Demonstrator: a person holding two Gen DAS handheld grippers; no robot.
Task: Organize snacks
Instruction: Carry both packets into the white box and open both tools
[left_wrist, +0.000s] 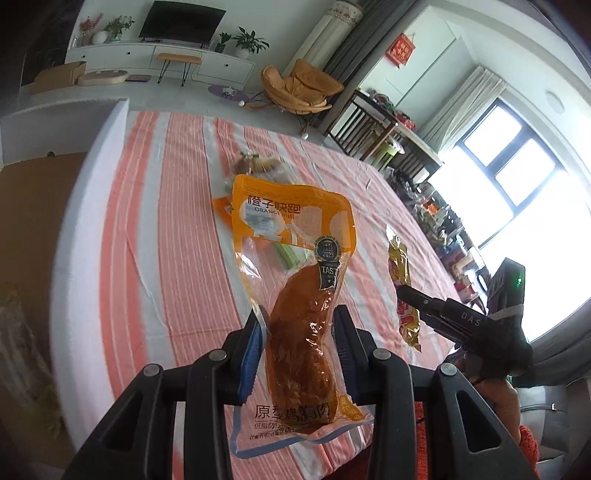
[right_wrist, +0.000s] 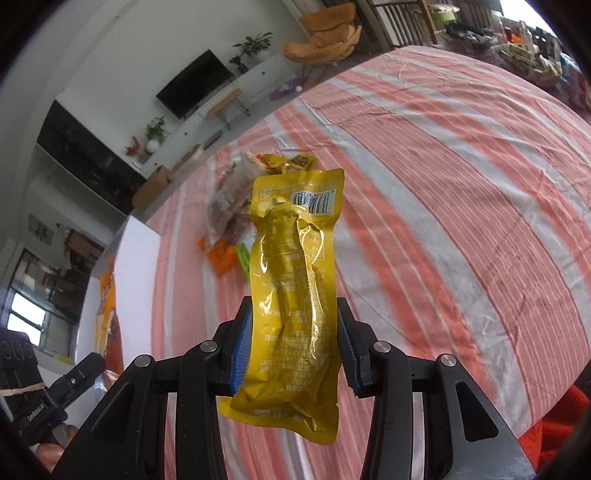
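L gripper (left_wrist: 300, 334) clamped on chicken pouch (left_wrist: 295, 295), held up off the striped cloth (left_wrist: 155, 229). R gripper (right_wrist: 294, 332) clamped on yellow pack (right_wrist: 295, 291), also lifted clear of cloth. Behind both, mid-table: snack pile (right_wrist: 236, 206), loose packets w/ orange and green bits. Far back: TV (left_wrist: 183, 20), tan chair (left_wrist: 299, 86).

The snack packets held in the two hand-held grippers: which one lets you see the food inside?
The orange packet with a clear window in the left hand-held gripper: brown meat shows through. The yellow foil packet in the right hand-held gripper is opaque.
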